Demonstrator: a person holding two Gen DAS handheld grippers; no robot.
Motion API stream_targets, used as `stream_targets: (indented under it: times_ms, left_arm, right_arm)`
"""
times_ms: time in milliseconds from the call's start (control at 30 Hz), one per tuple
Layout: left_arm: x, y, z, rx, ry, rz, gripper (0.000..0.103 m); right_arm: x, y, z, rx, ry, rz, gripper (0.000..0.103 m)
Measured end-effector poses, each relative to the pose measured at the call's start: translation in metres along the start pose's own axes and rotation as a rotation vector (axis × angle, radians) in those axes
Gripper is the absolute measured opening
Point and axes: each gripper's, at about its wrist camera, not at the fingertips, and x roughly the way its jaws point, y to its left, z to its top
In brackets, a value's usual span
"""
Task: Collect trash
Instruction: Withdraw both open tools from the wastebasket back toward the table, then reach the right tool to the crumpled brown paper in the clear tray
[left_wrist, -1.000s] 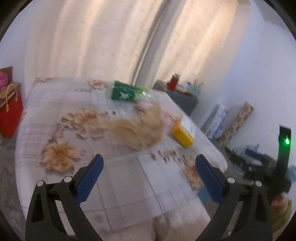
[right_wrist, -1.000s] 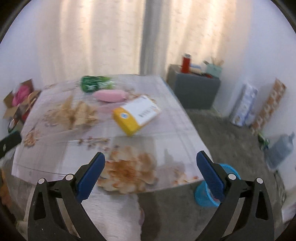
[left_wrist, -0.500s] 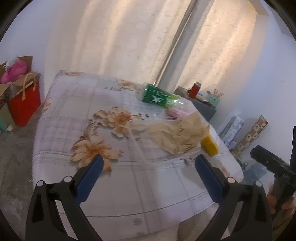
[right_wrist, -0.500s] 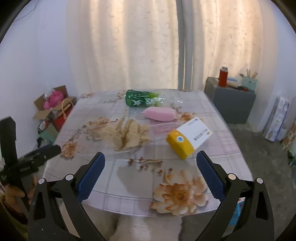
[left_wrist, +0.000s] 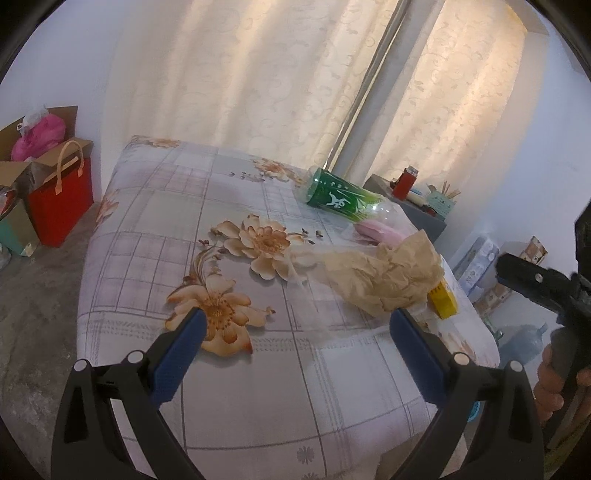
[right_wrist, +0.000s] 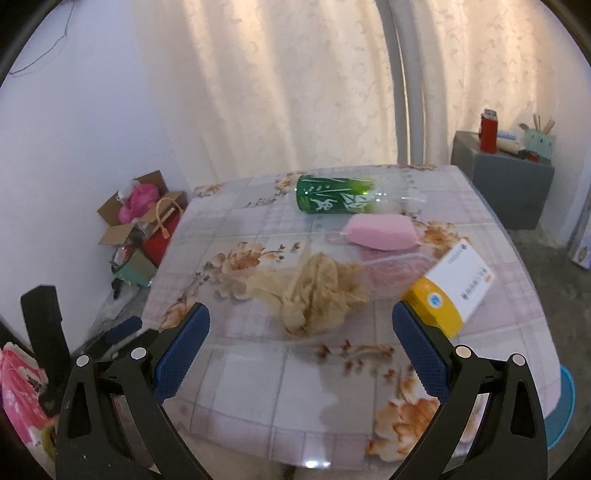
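Approach step, I judge: both the left gripper (left_wrist: 293, 328) and right gripper (right_wrist: 301, 325) gape wide, empty, short of the crumpled brown paper (right_wrist: 314, 291); the green bottle (right_wrist: 332, 199) lies beyond it. Next: descend and pinch.

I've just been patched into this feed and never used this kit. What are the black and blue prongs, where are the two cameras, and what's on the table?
The prongs are two hand-held grippers, each carrying a forward-looking fisheye camera. One picture looks past the left gripper, the other past the right gripper. Both are open and hold nothing. On the floral tablecloth lie a crumpled tan paper wad, a green-labelled clear plastic bottle on its side, a pink wrapped packet and a yellow and white cardboard box. A blue bin stands below the table edge.
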Motion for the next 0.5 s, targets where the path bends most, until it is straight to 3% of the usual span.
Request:
stream_targets:
  times_ms: [167,500]
  left_arm:
    - [0.009,0.002,0.006,-0.002,0.011,0.03,0.097]
    - [0.013,0.012,0.013,-0.016,0.022,0.081,0.097]
  right_arm:
    - [0.023,0.006,0.013,0.013,0.052,0.028,0.095]
    - [0.035,0.021,0.024,-0.031,0.073,0.028,0.095]
